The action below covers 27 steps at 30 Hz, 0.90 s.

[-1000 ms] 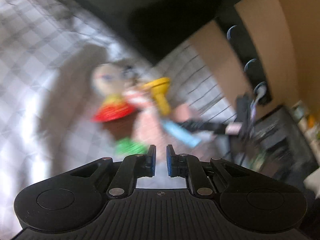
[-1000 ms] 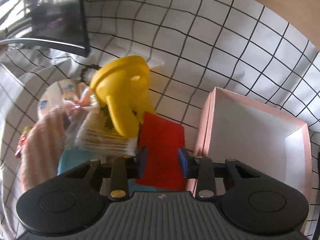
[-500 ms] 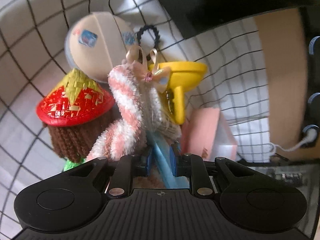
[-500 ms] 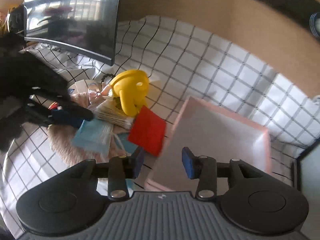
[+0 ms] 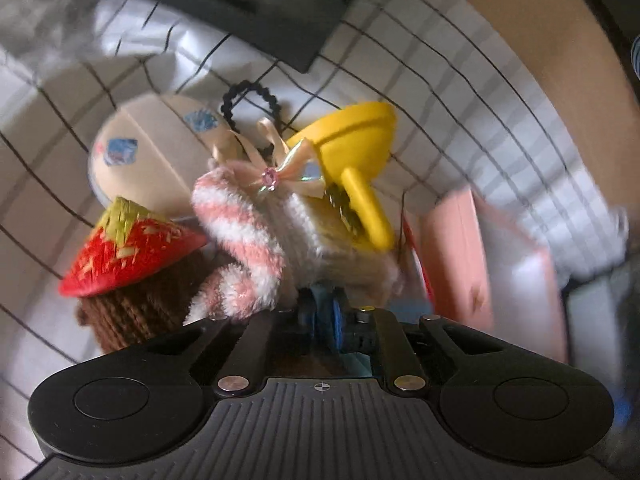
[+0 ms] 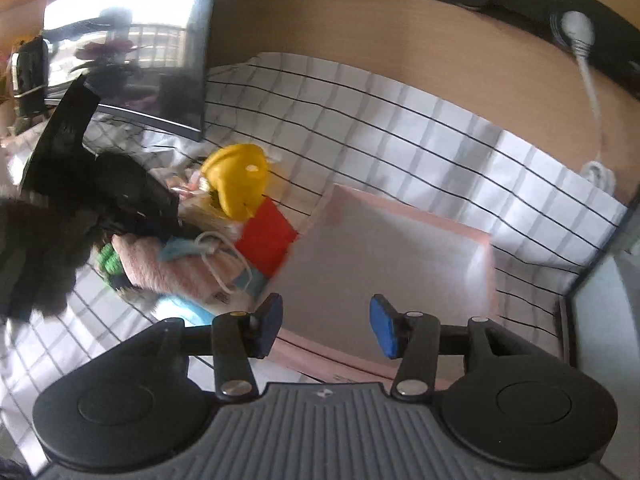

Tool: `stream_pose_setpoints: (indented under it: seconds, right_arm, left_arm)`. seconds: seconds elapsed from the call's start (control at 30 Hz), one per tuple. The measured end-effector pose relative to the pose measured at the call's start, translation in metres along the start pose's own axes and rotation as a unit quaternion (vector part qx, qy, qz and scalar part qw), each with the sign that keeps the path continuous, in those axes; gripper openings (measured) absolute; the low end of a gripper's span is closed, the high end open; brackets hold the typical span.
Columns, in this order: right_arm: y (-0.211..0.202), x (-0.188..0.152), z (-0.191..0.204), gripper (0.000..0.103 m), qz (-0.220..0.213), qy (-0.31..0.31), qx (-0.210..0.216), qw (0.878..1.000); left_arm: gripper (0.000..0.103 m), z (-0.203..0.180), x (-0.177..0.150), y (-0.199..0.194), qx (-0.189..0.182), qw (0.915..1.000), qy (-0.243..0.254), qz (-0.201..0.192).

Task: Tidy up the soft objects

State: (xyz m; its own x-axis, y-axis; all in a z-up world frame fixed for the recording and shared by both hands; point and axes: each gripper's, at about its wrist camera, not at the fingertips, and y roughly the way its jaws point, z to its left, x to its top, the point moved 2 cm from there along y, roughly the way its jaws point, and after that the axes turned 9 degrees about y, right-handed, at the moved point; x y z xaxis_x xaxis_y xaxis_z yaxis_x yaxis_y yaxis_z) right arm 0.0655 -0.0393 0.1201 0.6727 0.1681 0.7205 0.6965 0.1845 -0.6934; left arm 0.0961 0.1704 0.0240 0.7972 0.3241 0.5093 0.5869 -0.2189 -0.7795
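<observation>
A pile of objects lies on the checked cloth. In the left wrist view my left gripper (image 5: 322,316) is shut on a light blue face mask (image 5: 320,314), right under a pink-and-white fuzzy sock with a bow (image 5: 248,236). A red knitted strawberry hat on brown wool (image 5: 128,252) lies to its left. In the right wrist view my right gripper (image 6: 326,330) is open and empty above the pink box (image 6: 384,264). The left gripper (image 6: 120,196) shows there at the pile, and the mask (image 6: 180,250) trails a white ear loop.
A yellow funnel (image 5: 356,152) (image 6: 236,180), a red card (image 6: 266,238), a round beige pad (image 5: 148,152) and a black hair tie (image 5: 250,100) are in the pile. A dark monitor (image 6: 128,48) stands behind. A wooden wall and a white cable (image 6: 588,68) are at the back right.
My left gripper has gone down into the pile and closed on the blue mask. My right gripper has pulled back from the red card and opened wider over the pink box.
</observation>
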Motion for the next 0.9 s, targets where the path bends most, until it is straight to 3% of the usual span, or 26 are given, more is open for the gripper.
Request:
stream_pose_setpoints:
  seconds: [0.07, 0.17, 0.3, 0.37, 0.47, 0.5, 0.6, 0.67, 0.77, 0.83, 0.9]
  right_arm:
    - [0.005, 0.002, 0.01, 0.048, 0.005, -0.001, 0.027, 1.0]
    - [0.03, -0.002, 0.04, 0.047, 0.033, 0.0, 0.074, 0.997]
    - [0.071, -0.019, 0.085, 0.047, 0.07, 0.0, 0.089, 0.994]
    - [0.076, -0.019, 0.105, 0.044, 0.052, 0.008, 0.094, 0.994]
    - [0.071, -0.006, 0.128, 0.044, 0.063, 0.007, 0.161, 0.985]
    - [0.065, 0.001, 0.132, 0.044, 0.049, -0.007, 0.156, 0.986]
    - [0.057, 0.023, 0.131, 0.044, 0.007, -0.057, 0.059, 0.997]
    - [0.075, 0.038, 0.119, 0.044, 0.024, -0.04, 0.004, 0.999]
    - [0.107, 0.048, 0.105, 0.044, 0.058, -0.004, -0.028, 0.998]
    - [0.125, 0.045, 0.114, 0.043, 0.073, -0.019, -0.054, 0.996]
    - [0.139, 0.038, 0.126, 0.033, 0.085, -0.057, -0.067, 0.992]
  left_arm:
    - [0.01, 0.007, -0.012, -0.013, -0.002, 0.9992, 0.039, -0.004]
    - [0.01, 0.022, -0.015, -0.03, -0.001, 0.9983, 0.058, -0.001]
    - [0.01, 0.042, -0.008, -0.041, 0.005, 0.9964, 0.084, 0.003]
    - [0.01, 0.06, -0.005, -0.05, 0.02, 0.9942, 0.106, 0.001]
    - [0.009, 0.081, -0.004, -0.06, 0.004, 0.9939, 0.11, 0.003]
    - [0.009, 0.084, -0.005, -0.063, -0.004, 0.9941, 0.108, 0.003]
    - [0.009, 0.087, -0.007, -0.067, -0.021, 0.9938, 0.109, -0.002]
    - [0.009, 0.087, -0.01, -0.068, -0.027, 0.994, 0.106, -0.01]
    - [0.009, 0.091, -0.014, -0.07, -0.04, 0.9945, 0.094, -0.023]
    - [0.009, 0.092, -0.015, -0.069, -0.049, 0.9946, 0.087, -0.028]
    - [0.009, 0.095, -0.015, -0.069, -0.059, 0.9945, 0.082, -0.03]
